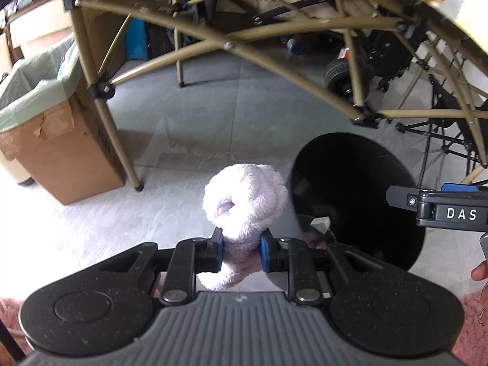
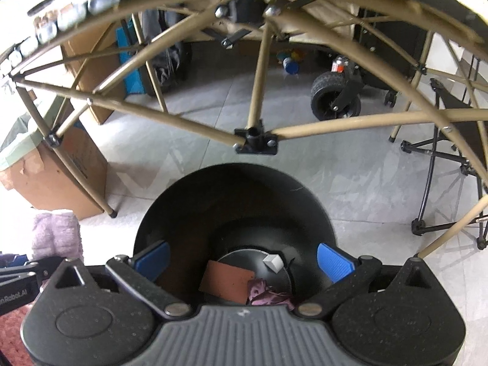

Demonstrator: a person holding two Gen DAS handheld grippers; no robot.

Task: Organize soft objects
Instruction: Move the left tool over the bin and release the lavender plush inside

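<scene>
Left hand-held gripper (image 1: 241, 251) pinches the lilac plush (image 1: 244, 201) — right hand-held gripper (image 2: 244, 259) gapes, empty.

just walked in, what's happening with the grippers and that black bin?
A person is sorting soft items with two hand-held grippers. The left hand-held gripper is shut on a fluffy lilac plush item, held above the floor beside the black bin. The right hand-held gripper hangs open and empty over the bin's mouth. Inside sit a purple cloth, a reddish-brown flat piece and a small white block. The plush item is not yet in.
</scene>
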